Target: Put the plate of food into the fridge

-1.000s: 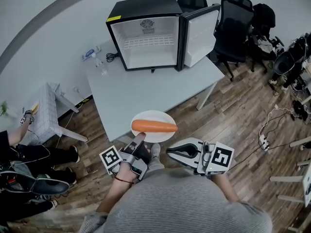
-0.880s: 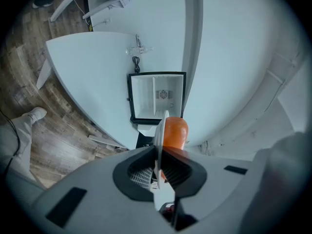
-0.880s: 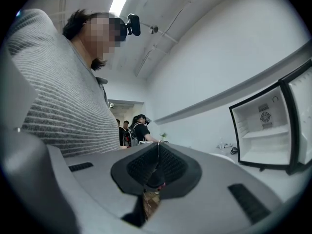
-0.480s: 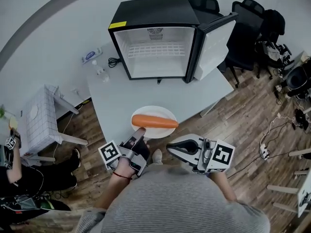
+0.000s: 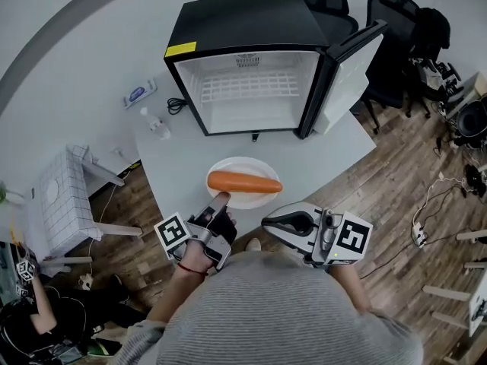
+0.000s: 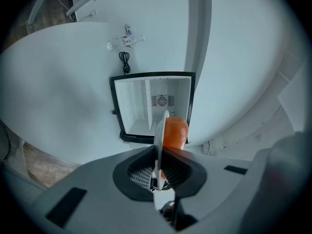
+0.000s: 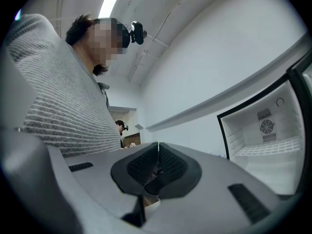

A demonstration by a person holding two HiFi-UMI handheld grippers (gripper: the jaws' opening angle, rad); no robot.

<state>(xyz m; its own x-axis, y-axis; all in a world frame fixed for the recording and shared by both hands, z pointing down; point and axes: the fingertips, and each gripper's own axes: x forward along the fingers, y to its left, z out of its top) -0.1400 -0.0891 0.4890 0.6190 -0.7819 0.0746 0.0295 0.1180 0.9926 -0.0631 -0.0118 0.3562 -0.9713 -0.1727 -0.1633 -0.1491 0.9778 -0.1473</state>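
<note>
**A:** What is at your far left?

**B:** A small side table (image 5: pixel 57 196) stands on the wood floor (image 5: pixel 380 196), apart from the white surface (image 5: pixel 312 166). A clear bottle (image 5: pixel 155 122) and a coiled black cable (image 5: pixel 176 105) sit at the surface's back left corner.

**A:** And your left gripper?

**B:** My left gripper (image 5: pixel 220 199) is clamped on the near rim of the plate (image 5: pixel 245 165). In the left gripper view the two pads press on that rim from either side, and the plate shows edge-on between them.

**A:** So where is the plate?

**B:** It is over the near edge of the surface, in front of the fridge (image 5: pixel 243 21) but well short of it. I cannot tell whether its underside touches the surface. The carrot (image 5: pixel 243 182) lies across the plate from left to right.

**A:** How does the fridge stand?

**B:** It is black and sits at the back of the surface, facing me. Its white inside is in view, with a wire shelf (image 5: pixel 255 86) across it. The door (image 5: pixel 354 71) is swung wide open to the right.

**A:** And your right gripper?

**B:** My right gripper (image 5: pixel 265 222) is near the plate, off its near right rim and not touching it. Its jaws are together, pad against pad. The right gripper view has my grey sweater (image 7: pixel 63 96) on the left and the fridge on the right.

**A:** What is further right?

**B:** Black office chairs (image 5: pixel 396 44) stand on the floor beyond the door.
</note>
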